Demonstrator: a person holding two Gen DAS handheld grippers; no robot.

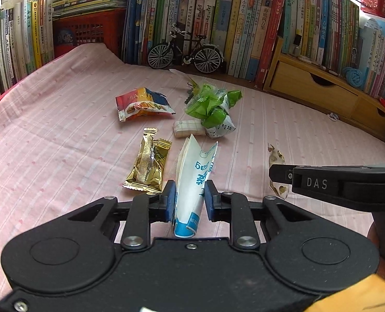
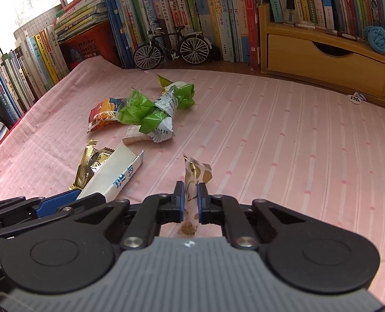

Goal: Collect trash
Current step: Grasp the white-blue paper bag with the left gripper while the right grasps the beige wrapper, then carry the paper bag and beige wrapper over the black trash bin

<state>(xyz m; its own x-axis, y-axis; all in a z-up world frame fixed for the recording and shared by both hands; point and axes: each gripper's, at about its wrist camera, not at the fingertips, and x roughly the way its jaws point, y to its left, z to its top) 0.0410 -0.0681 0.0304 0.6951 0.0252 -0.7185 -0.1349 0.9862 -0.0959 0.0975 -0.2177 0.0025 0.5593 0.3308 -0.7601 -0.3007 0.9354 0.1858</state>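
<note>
1. Left gripper, black with blue pads, is closed on a white paper bag printed in blue (Latin letters "ag" read upside down, beside Chinese characters); the bag is flat, creased and open at its far end
2. Right gripper, grey-bodied with the same blue pads, is pinched nearly shut on a small crinkled candy wrapper, clear film with gold blotches; its arm carries the letters "DAS" in the left wrist view
3. On the pink striped cloth lie a shiny gold foil wrapper with serrated ends, just left of the bag, a glossy red-and-blue snack packet showing biscuits, a small pale checked packet, and a crumpled green-and-white plastic wrapper
4. Behind stand upright books with Chinese spines, a black model bicycle, a red lattice crate under stacked books, and a wooden drawer unit
</note>
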